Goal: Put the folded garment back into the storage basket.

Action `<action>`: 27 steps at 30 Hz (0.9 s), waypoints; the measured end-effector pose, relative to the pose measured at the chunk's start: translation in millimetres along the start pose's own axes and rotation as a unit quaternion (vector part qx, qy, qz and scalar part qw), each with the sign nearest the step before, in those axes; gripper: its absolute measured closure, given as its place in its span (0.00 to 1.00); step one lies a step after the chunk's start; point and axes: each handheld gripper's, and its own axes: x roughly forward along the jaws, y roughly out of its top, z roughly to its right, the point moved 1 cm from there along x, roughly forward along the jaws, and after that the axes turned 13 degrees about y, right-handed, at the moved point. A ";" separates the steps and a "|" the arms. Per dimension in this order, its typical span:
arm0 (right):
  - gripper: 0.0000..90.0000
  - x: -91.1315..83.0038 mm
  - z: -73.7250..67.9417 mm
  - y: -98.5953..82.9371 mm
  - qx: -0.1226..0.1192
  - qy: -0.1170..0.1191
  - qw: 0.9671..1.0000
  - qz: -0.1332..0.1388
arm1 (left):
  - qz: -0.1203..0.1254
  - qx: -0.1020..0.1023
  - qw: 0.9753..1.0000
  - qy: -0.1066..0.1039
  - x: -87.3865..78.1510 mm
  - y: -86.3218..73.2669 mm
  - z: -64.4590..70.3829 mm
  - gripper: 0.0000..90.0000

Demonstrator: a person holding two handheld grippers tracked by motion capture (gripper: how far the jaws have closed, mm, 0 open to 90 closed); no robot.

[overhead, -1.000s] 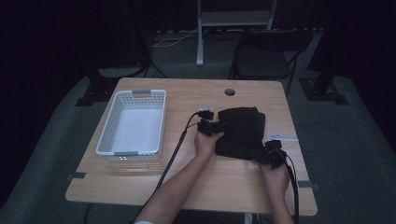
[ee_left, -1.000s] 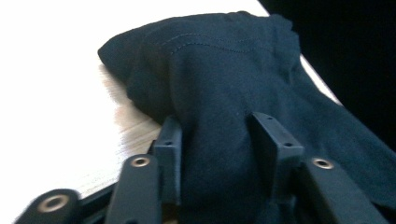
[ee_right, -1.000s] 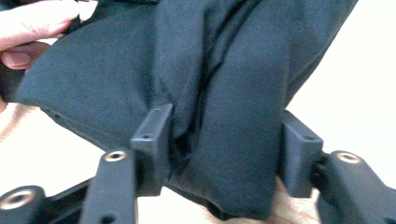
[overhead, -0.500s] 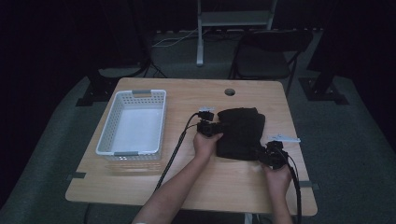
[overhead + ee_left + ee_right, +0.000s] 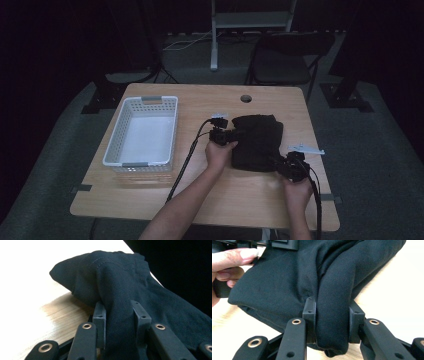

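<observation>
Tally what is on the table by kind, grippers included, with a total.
Black folded cloth: 1
White plastic basket: 1
Handheld grippers: 2, the left gripper and the right gripper, each clamped on a fold of the cloth
Total: 4

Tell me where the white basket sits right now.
In the high view, the white basket stands on the table's left half, left of the black cloth and apart from it.
</observation>
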 end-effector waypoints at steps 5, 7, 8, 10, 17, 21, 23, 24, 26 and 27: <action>0.76 -4.5 -6.9 6.8 -0.009 -0.004 1.000 0.009 | 0.006 -0.005 1.000 -0.004 -5.7 4.3 -0.1 0.78; 0.76 -6.7 -9.1 9.6 -0.011 -0.002 1.000 0.013 | 0.006 -0.006 1.000 -0.006 -8.5 6.9 0.3 0.78; 0.76 -7.8 -9.9 10.7 -0.010 -0.001 1.000 0.015 | 0.006 -0.006 1.000 -0.006 -8.5 6.9 0.3 0.78; 0.76 -9.4 -11.4 12.8 -0.012 0.002 1.000 0.018 | 0.009 -0.004 1.000 -0.005 -11.8 9.9 1.3 0.78; 0.76 -14.2 -21.9 21.3 -0.022 0.004 0.999 0.028 | 0.019 0.005 1.000 0.000 -28.4 20.8 3.5 0.78; 0.76 -15.1 -27.6 26.6 -0.025 0.009 0.999 0.032 | 0.019 0.008 1.000 0.001 -36.1 26.3 2.1 0.78; 0.76 -15.5 -30.4 28.7 -0.026 0.011 0.999 0.034 | 0.021 0.007 1.000 0.000 -38.9 28.5 1.1 0.78; 0.76 -15.5 -30.4 28.7 -0.026 0.011 0.999 0.034 | 0.021 0.007 1.000 0.000 -38.9 28.5 1.1 0.78; 0.76 -15.9 -33.3 31.2 -0.029 0.013 0.999 0.041 | 0.020 -0.003 1.000 -0.005 -40.8 30.4 -0.9 0.78; 0.76 -16.1 -34.2 31.9 -0.029 0.014 0.999 0.043 | 0.021 -0.001 1.000 -0.005 -43.4 32.5 -2.2 0.78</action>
